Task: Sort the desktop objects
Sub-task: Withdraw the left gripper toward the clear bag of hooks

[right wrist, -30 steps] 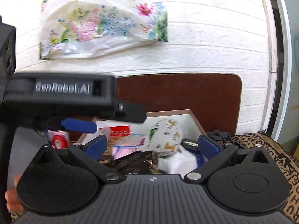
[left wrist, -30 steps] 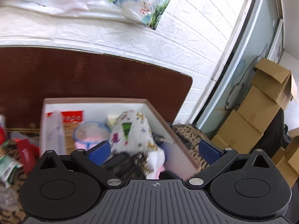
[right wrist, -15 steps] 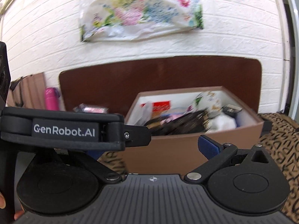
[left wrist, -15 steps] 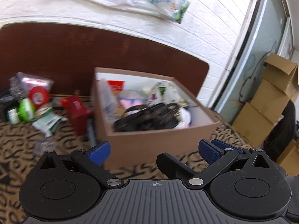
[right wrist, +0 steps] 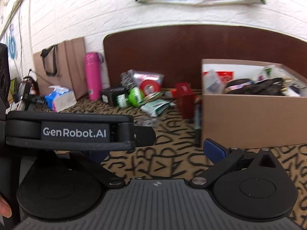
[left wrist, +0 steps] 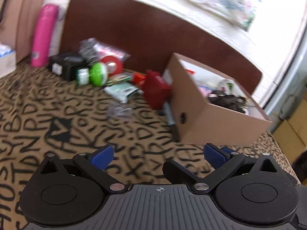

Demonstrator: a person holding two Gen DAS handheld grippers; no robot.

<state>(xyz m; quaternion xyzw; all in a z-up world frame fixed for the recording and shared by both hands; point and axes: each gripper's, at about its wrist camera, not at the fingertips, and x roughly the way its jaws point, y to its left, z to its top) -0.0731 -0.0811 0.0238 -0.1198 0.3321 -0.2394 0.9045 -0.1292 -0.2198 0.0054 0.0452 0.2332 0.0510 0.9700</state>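
An open brown cardboard box (left wrist: 211,118) (right wrist: 249,118) stands on the letter-print cloth, holding a dark tangled item, a patterned cloth and packets. Left of it lie loose things: a red box (left wrist: 156,92) (right wrist: 184,99), a dark marker (left wrist: 171,122) against the box wall, a green-white packet (left wrist: 122,92), a green ball (left wrist: 98,74), a red tape roll (left wrist: 112,65) and a black box (left wrist: 65,65). My left gripper (left wrist: 158,156) is open and empty, low over bare cloth in front of the box. My right gripper (right wrist: 155,153) is open and empty beside it.
A pink bottle (right wrist: 94,76) stands at the back left by a brown paper bag (right wrist: 63,72) and a tissue pack (right wrist: 61,97). The left gripper's housing (right wrist: 76,132) blocks the lower left of the right wrist view. A brown headboard (right wrist: 172,53) backs the cloth. The image is motion-blurred.
Both grippers have pulled back from above the box and swung left, bringing the loose things on the cloth into view. Both stayed open and empty.
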